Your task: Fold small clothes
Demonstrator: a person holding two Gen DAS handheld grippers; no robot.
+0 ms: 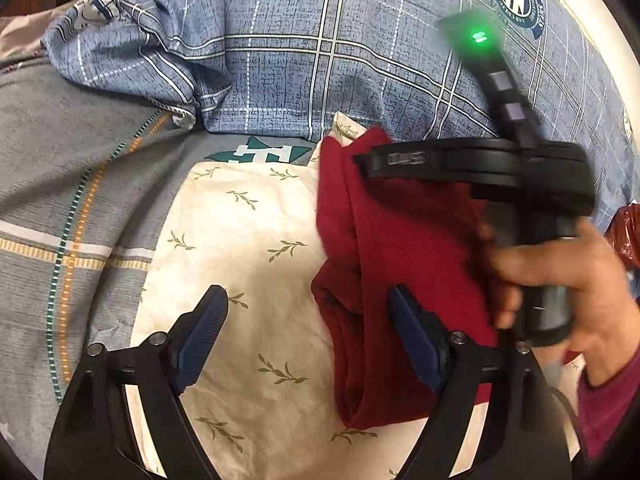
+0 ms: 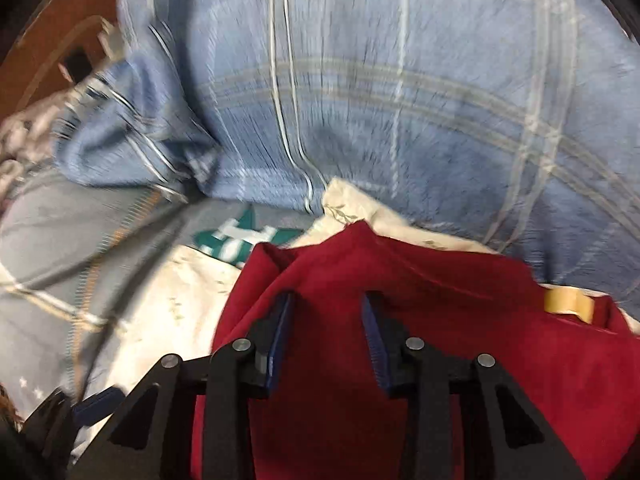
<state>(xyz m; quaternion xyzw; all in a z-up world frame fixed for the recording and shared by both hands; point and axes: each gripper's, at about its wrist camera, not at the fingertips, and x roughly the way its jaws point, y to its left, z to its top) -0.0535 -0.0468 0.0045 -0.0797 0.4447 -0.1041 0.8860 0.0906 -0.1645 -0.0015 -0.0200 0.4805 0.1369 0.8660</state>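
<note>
Partly readable "H" (image 1: 262, 155), red garment (image 1: 404, 264)

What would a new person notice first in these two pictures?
The dark red garment stands out first, lying bunched on the cream leaf-print cloth in front of the blue plaid bedding. Next comes the green light on the right gripper's body, seen from the left wrist.
</note>
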